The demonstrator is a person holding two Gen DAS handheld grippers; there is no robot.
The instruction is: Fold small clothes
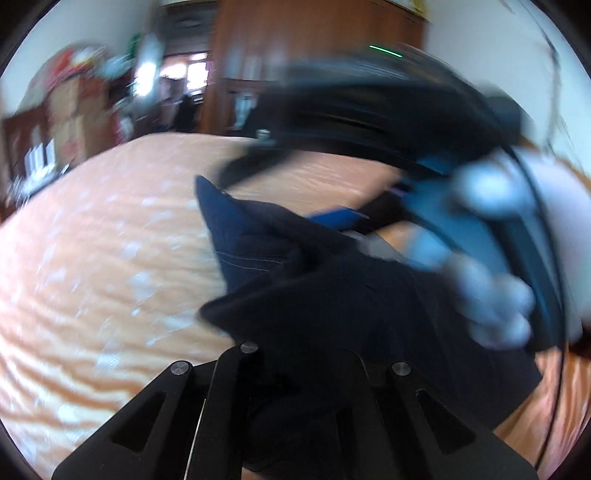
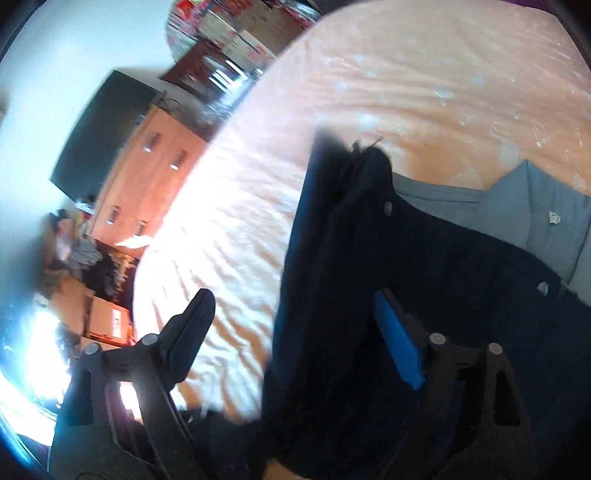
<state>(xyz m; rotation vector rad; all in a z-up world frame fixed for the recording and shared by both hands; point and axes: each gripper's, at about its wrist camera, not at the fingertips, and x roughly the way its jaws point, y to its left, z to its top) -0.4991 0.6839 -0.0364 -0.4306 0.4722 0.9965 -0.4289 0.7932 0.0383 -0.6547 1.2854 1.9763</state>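
A dark navy garment (image 1: 332, 288) hangs bunched over the orange bedsheet (image 1: 92, 258). My left gripper (image 1: 295, 350) is shut on its lower fold, and the cloth covers the fingertips. In the right wrist view the same garment (image 2: 332, 258) drapes down between the spread fingers of my right gripper (image 2: 293, 295), which is open; the blue pad (image 2: 397, 343) lies against the cloth. In the left wrist view the right gripper (image 1: 436, 210) is a blurred shape at the right, held by a white-gloved hand (image 1: 495, 295).
A grey garment (image 2: 535, 206) lies flat on the bed behind the navy one. A wooden wardrobe (image 1: 314, 55) stands past the bed. An orange dresser (image 2: 147, 177), a dark screen (image 2: 99, 133) and stacked boxes (image 2: 240, 33) line the bedside.
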